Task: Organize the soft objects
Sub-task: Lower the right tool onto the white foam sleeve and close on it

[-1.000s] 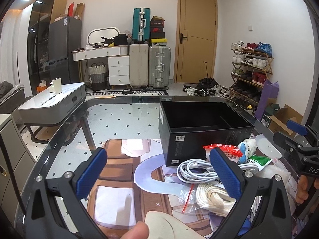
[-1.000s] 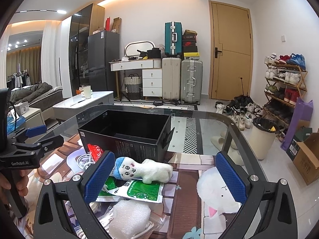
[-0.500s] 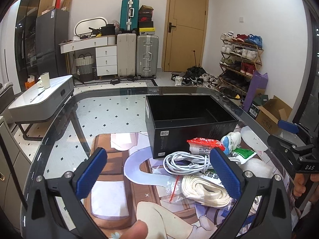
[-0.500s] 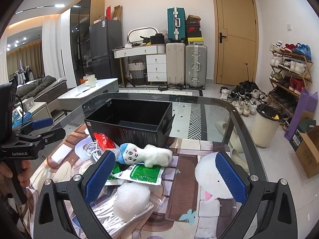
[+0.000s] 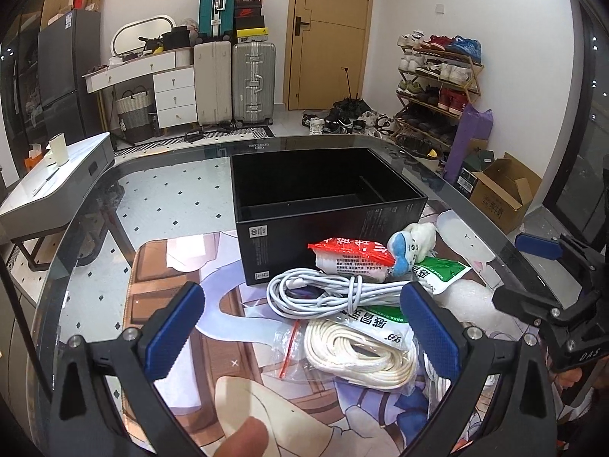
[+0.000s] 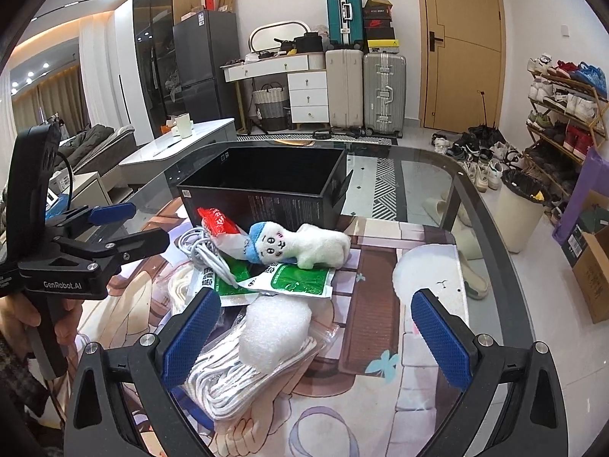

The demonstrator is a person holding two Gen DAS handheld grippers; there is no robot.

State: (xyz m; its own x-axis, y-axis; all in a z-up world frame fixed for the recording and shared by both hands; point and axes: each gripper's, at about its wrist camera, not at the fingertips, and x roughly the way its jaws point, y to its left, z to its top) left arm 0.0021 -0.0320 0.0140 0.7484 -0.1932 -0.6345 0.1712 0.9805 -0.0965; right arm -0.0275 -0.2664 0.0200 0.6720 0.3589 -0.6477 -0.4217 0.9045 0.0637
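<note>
Plush (image 6: 304, 245) lies on green packets (image 6: 293, 276) before the empty black box (image 6: 266, 186), on the counter (image 6: 418, 175). Both tongs (image 5: 304, 327) (image 6: 316, 331) gape, empty. Suggest right grips mid-body, clear of cable (image 6: 205, 251).

Left tool (image 5: 300, 327) spread wide, gripping nothing, thumb (image 5: 243, 438) visible at base. Right tool (image 6: 316, 327) likewise spread wide, nothing between pads, level with left.

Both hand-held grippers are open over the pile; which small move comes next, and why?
Probably lower the right hand-held gripper onto the white foam wad: it lies loose atop the pile, between the open jaws, and the black box behind looks empty.
</note>
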